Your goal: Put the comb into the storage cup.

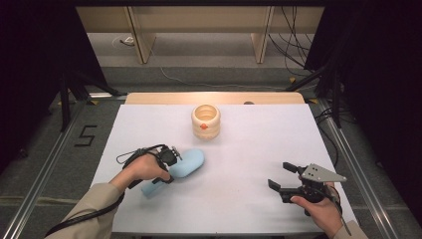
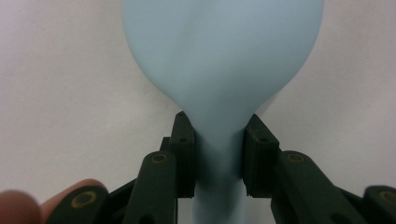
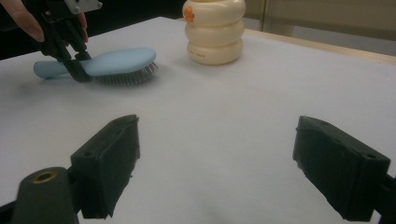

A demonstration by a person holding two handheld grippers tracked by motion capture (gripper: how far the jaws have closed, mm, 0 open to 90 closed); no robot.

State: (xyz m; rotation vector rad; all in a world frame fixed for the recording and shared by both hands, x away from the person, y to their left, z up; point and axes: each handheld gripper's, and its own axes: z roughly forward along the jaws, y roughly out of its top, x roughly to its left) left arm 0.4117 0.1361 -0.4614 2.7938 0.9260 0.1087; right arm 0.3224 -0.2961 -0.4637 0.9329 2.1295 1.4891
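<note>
Left fingers (image 2: pixel 218 156) pinch the blue hairbrush (image 2: pixel 222 60) neck.

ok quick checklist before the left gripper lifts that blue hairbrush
1. Left gripper jaws on the neck of the blue hairbrush, one pad on each side: ok.
2. Grip firm enough to lift: cannot tell; the pads touch the neck, but how hard they press is not visible.
3. Hairbrush lying bristles down on the white table: ok.
4. Cream ringed container standing apart from the brush: ok.
5. Right gripper open, empty and off to the side: ok.
</note>
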